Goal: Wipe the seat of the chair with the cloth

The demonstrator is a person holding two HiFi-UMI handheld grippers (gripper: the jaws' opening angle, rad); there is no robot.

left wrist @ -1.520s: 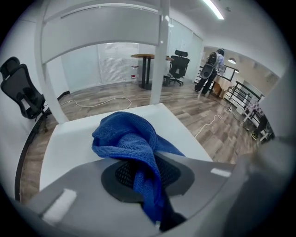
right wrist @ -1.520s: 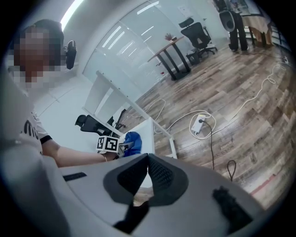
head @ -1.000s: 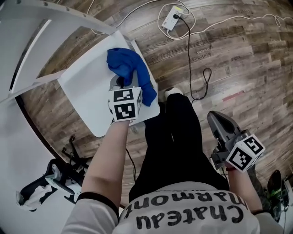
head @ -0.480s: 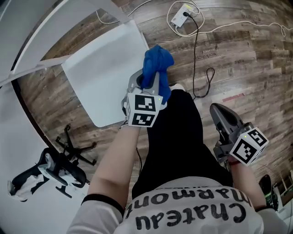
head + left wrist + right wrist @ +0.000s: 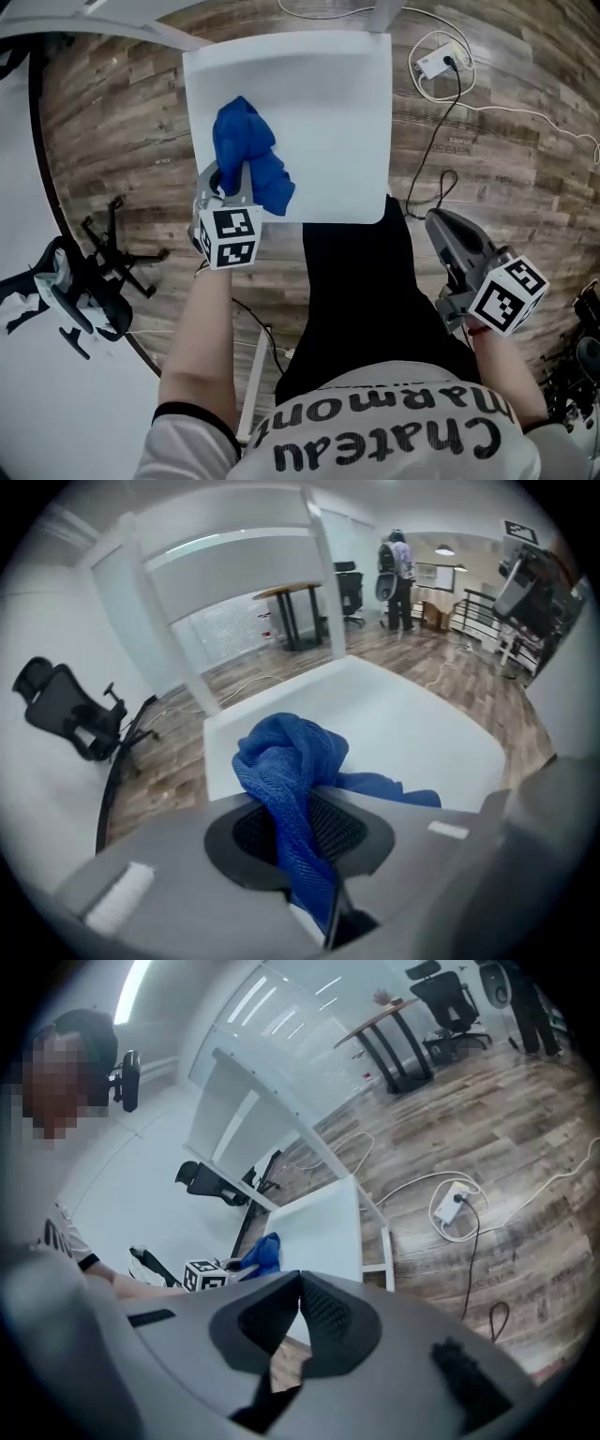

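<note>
in the head view my left gripper point(image 5: 229, 184) is at the near left edge of the white seat point(image 5: 323, 103) of the chair. it holds the blue cloth point(image 5: 246, 148), which lies bunched on the left part of the seat, one end hanging toward the front edge. my right gripper point(image 5: 448, 232) is low at my right side, over the wooden floor point(image 5: 497, 159), well apart from the seat. a white power strip point(image 5: 434, 63) lies on the floor, right of the chair.

in the left gripper view the jaws are closed on the cloth point(image 5: 286, 761); the fabric passes between the two pads and rises in a lump in front of them, above the seat point(image 5: 412, 728). a black office chair point(image 5: 66, 710) stands at the left.

in the right gripper view the jaws of the right gripper point(image 5: 298, 1284) are together, tips touching, with nothing between them. far behind them i see the seat point(image 5: 326, 1227) and the cloth point(image 5: 265, 1252) at its near corner.
</note>
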